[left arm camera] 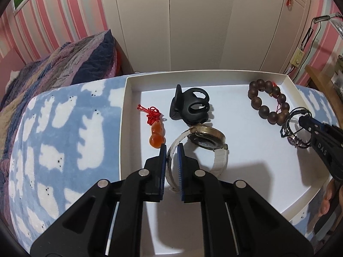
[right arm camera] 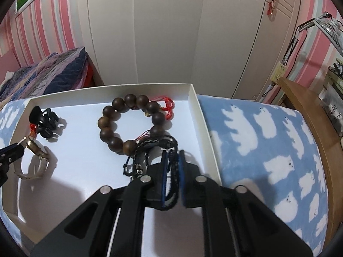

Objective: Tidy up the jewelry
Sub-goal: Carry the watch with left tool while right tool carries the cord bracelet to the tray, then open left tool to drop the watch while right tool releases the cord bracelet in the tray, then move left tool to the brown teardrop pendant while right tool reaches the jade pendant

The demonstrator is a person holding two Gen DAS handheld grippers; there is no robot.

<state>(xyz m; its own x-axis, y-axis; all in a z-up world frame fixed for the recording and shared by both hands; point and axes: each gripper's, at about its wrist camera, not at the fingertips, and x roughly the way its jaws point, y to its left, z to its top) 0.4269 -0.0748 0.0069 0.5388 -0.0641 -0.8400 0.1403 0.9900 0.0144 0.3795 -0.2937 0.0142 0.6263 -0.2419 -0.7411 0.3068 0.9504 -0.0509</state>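
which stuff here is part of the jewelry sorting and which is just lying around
Part of the job:
- white tray
- watch, its white strap clamped in the left gripper
- black cord bracelets, clamped in the right gripper
- wooden bead bracelet
- orange gourd charm
- black hair claw

Just lying about:
- cloud blanket
- quilt
- fan

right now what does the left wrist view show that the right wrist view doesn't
Only the left wrist view: the whole orange gourd charm with its red knot, and the left gripper shut on the white watch strap.
Only the right wrist view: the right gripper shut on the dark cord bracelet.
Both: white tray, wooden bead bracelet, black hair claw, watch.
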